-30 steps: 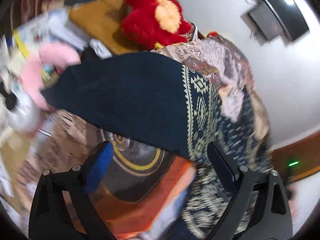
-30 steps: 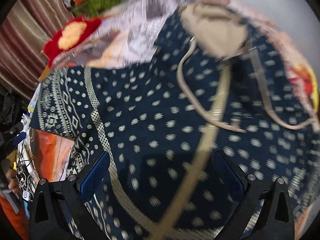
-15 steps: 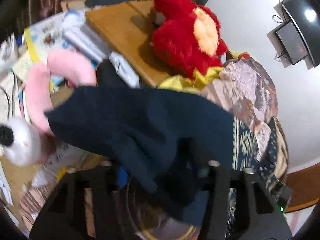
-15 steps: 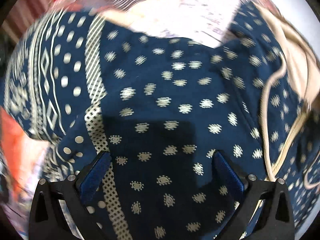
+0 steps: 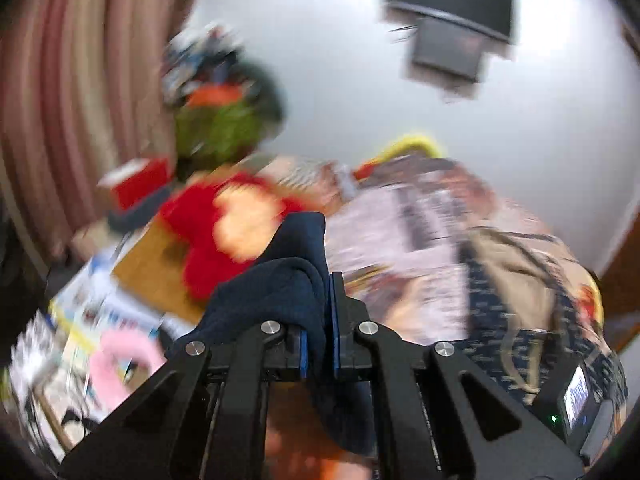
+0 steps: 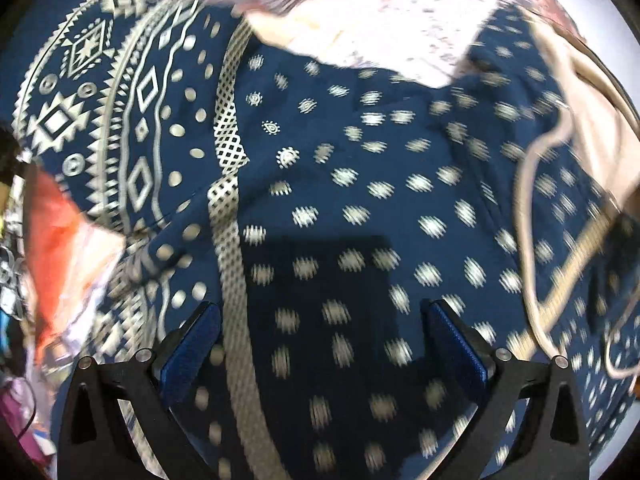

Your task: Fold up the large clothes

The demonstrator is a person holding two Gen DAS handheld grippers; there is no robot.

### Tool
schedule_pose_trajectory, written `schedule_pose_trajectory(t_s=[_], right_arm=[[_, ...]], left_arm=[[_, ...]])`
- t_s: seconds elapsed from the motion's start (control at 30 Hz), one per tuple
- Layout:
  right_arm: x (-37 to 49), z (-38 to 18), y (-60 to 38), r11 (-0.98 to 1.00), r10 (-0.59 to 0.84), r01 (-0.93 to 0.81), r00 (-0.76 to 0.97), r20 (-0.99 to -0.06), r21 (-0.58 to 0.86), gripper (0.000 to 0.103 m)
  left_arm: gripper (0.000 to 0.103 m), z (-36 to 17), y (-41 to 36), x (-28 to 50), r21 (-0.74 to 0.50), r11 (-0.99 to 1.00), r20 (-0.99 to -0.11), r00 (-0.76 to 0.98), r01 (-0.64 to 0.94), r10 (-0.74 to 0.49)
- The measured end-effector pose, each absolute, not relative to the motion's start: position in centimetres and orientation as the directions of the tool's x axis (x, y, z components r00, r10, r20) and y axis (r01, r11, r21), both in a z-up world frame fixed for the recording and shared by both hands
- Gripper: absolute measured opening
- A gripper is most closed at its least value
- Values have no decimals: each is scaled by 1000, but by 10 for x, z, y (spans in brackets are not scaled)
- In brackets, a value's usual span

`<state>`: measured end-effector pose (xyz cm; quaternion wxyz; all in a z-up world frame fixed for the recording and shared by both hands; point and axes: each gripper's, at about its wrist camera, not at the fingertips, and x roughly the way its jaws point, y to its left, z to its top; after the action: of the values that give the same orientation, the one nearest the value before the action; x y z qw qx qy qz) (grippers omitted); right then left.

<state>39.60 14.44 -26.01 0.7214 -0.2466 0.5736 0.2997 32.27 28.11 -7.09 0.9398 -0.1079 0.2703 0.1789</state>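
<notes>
A large navy garment (image 6: 328, 200) printed with pale dots and geometric bands lies spread below my right gripper (image 6: 320, 320). That gripper stands open just above the cloth, its blue pads (image 6: 192, 344) wide apart and nothing between them. In the left wrist view, my left gripper (image 5: 320, 304) is shut on a bunched fold of the plain navy side of the garment (image 5: 280, 284), lifted off the surface. The fold drapes over the left finger and hangs down between the jaws. The rest of the patterned cloth (image 5: 520, 344) lies at the lower right of that view.
A red and yellow plush toy (image 5: 216, 232) sits on a wooden board (image 5: 152, 276) to the left. A beige strappy garment (image 6: 560, 92) and a printed sheet (image 5: 404, 232) lie beyond the navy cloth. Books, a pink item (image 5: 116, 356) and curtains (image 5: 72, 80) crowd the left side.
My left gripper closed on the navy cloth's edge and rose with it, tilting up toward the wall. My right gripper slid over the dotted cloth and stayed open.
</notes>
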Motion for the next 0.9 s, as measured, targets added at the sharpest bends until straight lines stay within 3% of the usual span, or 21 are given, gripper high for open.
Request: schedule_pose_trajectory(t_s=[0.13, 0.27, 0.5, 0.6, 0.73, 0.8, 0.87, 0.9], right_arm=[[390, -216, 89, 752, 228, -658, 205, -952, 39, 103], [389, -173, 15, 825, 282, -558, 263, -922, 93, 103], [383, -136, -92, 910, 262, -401, 359, -895, 106, 103], [369, -133, -118, 929, 236, -357, 368, -899, 97, 103], [360, -145, -139, 937, 226, -336, 366, -903, 98, 103], [357, -149, -144, 934, 238, -342, 367, -899, 107, 103], [356, -155, -140, 930, 240, -351, 364, -900, 105, 103], [355, -156, -138, 929, 240, -357, 364, -900, 103, 103]], left_arm=[[7, -49, 216, 345, -116, 965, -532, 835, -236, 140], [7, -58, 143, 369, -114, 990, -576, 817, -88, 6], [8, -141, 30, 391, -175, 979, -764, 613, 104, -202], [8, -185, -5, 390, -158, 976, -852, 480, 148, -211], [8, -211, -26, 374, -161, 967, -900, 374, 196, -225], [17, -206, -21, 362, -157, 964, -900, 372, 213, -229], [40, -194, -7, 349, -166, 961, -888, 390, 221, -243], [46, -185, 5, 343, -170, 961, -877, 411, 217, -248]])
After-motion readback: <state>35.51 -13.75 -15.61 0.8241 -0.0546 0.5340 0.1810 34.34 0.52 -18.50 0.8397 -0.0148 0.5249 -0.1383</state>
